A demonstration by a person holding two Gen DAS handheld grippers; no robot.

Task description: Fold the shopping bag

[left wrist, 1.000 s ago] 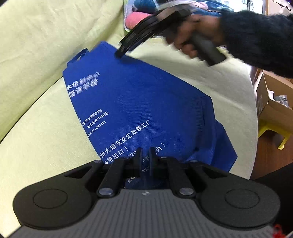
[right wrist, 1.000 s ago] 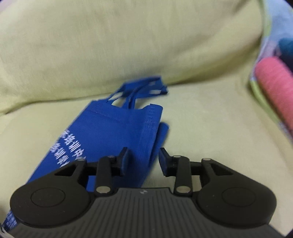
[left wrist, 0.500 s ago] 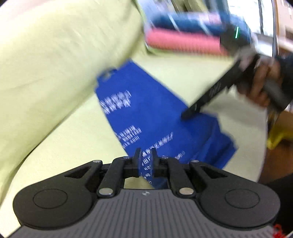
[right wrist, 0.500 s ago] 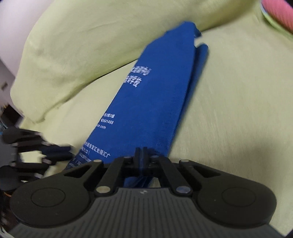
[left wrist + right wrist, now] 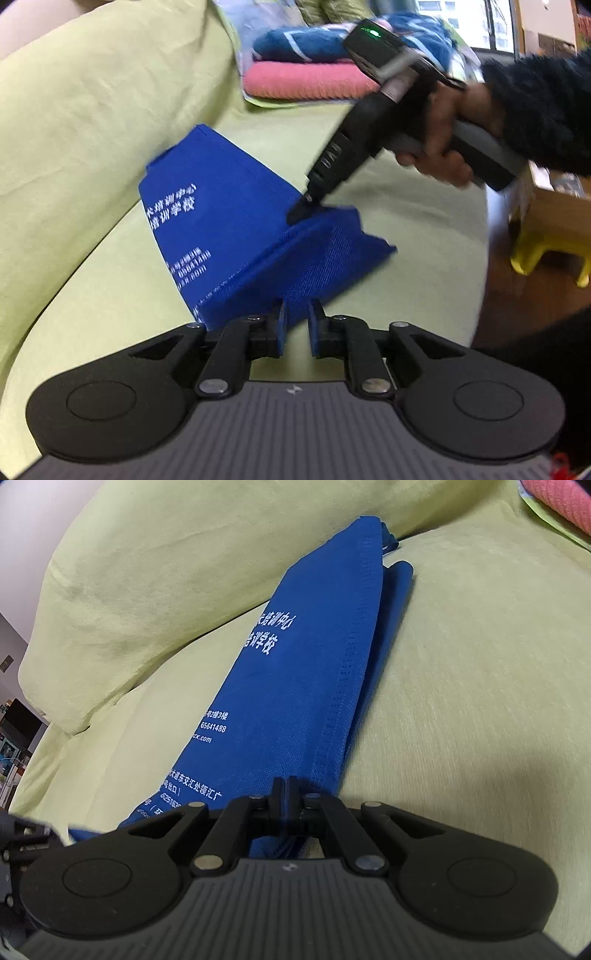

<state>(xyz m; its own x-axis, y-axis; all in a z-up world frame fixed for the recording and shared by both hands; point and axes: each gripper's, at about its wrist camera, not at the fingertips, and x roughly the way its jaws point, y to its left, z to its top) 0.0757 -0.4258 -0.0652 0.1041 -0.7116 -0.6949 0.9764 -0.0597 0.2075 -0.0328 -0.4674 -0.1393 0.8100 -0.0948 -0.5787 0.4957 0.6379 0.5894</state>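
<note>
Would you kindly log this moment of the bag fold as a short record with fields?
surface: green sofa cushion
item: blue shopping bag, white print facing up, near end raised
left hand-held gripper: slightly open, bag edge between its fingers
right hand-held gripper: shut on the bag's edge
nearby: folded pink and blue textiles
fold: under way

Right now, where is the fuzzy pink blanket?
In the left wrist view the pink blanket lies far back on the green sofa, under a blue blanket and beyond the blue shopping bag.
</note>
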